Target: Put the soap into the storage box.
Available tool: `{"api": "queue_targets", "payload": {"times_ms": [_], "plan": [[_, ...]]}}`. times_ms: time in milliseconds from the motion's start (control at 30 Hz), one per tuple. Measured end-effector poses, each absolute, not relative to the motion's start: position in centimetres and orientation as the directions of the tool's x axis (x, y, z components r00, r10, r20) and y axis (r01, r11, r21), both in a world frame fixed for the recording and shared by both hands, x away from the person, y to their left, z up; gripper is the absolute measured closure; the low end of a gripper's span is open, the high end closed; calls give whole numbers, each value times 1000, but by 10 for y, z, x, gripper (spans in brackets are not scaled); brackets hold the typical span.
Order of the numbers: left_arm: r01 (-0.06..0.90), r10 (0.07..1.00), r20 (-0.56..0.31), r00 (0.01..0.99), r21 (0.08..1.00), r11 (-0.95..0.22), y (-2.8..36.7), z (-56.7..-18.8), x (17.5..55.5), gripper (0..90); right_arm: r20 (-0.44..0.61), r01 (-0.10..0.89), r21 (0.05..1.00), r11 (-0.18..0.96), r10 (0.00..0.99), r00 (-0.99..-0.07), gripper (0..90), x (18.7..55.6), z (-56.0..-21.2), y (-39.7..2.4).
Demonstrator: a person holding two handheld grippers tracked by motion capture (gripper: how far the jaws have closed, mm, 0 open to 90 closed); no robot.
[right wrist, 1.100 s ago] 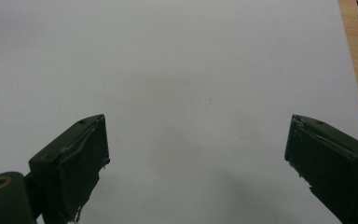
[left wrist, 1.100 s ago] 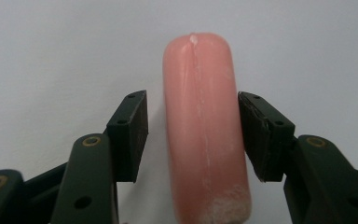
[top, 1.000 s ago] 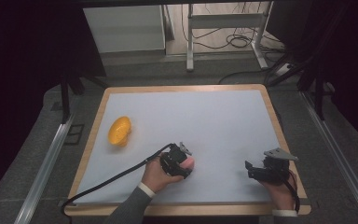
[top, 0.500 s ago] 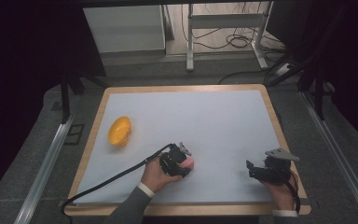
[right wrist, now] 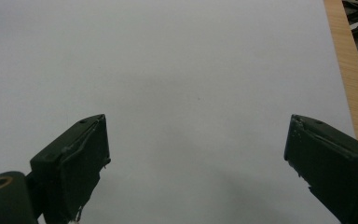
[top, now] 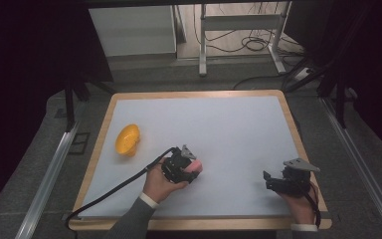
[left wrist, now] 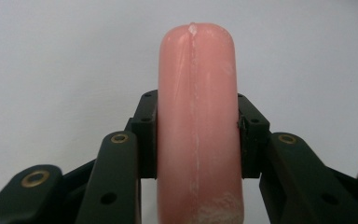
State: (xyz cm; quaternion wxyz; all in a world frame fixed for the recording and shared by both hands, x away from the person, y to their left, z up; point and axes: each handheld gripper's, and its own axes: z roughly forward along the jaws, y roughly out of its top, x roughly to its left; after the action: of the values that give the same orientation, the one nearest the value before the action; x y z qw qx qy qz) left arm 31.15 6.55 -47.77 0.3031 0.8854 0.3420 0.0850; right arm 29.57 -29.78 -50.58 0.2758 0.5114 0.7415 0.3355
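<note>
In the left gripper view the two black fingers (left wrist: pixel 144 135) are clenched on a pink sausage (left wrist: pixel 196 121) — one pad pressed flat to each side of it, roughly at its middle. The sausage runs straight out between them, its rounded tip reaching past the fingertips over the pale counter (left wrist: pixel 51 56); a thin whitish seam runs along its top. A sliver of the counter's wooden edge shows at the far right of that view.

From the high view, the left gripper (top: pixel 191 167) sits low over the near-middle of the counter, held in the person's left hand (top: pixel 160 183), with the pink sausage (top: pixel 195 167) showing at its front end. Its black cable (top: pixel 110 191) trails back toward the near left corner.

The right gripper (top: pixel 272 181) is well apart to the right of the left one, near the counter's near right corner, held in the right hand (top: pixel 298 201) with a grey three-cornered plate on top. In the right gripper view its fingers (right wrist: pixel 79 161) are released — spread wide, with bare white counter between and beyond them and the wooden rim (right wrist: pixel 349 70) off to the right.

Farther off, beyond and to the left of the left gripper's fingers, a yellow bowl-like object (top: pixel 128 139) lies near the counter's left edge.
</note>
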Motion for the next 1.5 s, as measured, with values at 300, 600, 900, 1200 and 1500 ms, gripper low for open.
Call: {"api": "queue_targets", "payload": {"times_ms": [300, 600, 900, 1200, 1500], "plan": [[572, 681, -57, 730, 595, -564, 84, -476, 314, 601, -71, 577, 774, 260, 942, -329, 62, 296, -508, -297], [583, 702, -55, 710, 606, -542, 97, -472, 317, 601, -71, 578, 773, 261, 942, -329, 62, 296, -508, -296], [597, 714, -64, 698, 604, -529, 110, -471, 320, 601, -72, 579, 772, 262, 941, -330, 62, 297, -509, -296], [607, 736, -64, 674, 616, -502, 125, -467, 321, 601, -72, 582, 770, 263, 941, -330, 62, 296, -509, -296], [618, 768, -55, 638, 631, -469, 146, -458, 325, 601, -69, 582, 772, 256, 944, -324, 62, 297, -509, -299]]}}
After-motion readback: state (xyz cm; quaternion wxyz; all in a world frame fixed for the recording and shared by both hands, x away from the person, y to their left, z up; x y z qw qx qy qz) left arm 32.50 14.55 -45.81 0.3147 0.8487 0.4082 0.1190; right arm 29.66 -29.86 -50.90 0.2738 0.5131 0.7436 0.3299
